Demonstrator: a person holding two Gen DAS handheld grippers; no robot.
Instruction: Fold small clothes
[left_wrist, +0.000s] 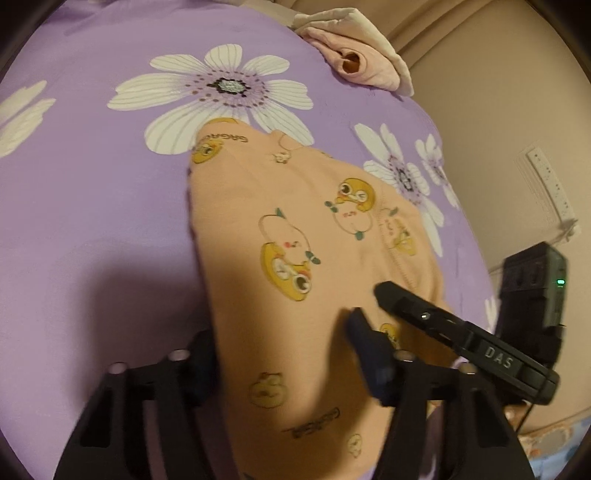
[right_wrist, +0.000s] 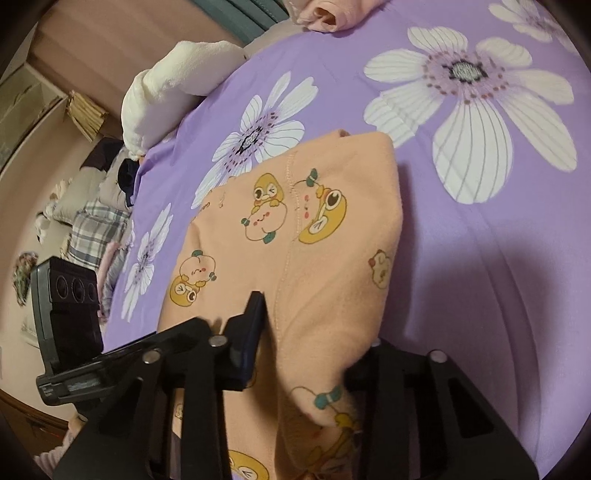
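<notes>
A small peach garment (left_wrist: 280, 236) printed with yellow cartoon ducks lies on the purple flowered bedsheet (left_wrist: 92, 192). In the left wrist view it spreads from mid-frame down between my left gripper's fingers (left_wrist: 365, 354); the left gripper (left_wrist: 284, 350) stands wide open over it, its left finger hidden by the cloth. The right gripper's arm shows at the right of that view. In the right wrist view the garment (right_wrist: 314, 266) lies folded over, and cloth drapes across my right gripper (right_wrist: 306, 332), whose jaws stand apart around it. Its right fingertip is hidden.
A folded pink garment (left_wrist: 354, 62) and a cream cloth lie at the bed's far edge. A white plush pillow (right_wrist: 173, 81) sits at the bed edge in the right wrist view. A black camera unit (right_wrist: 68, 302) is mounted beside each gripper. Floor clutter lies left of the bed.
</notes>
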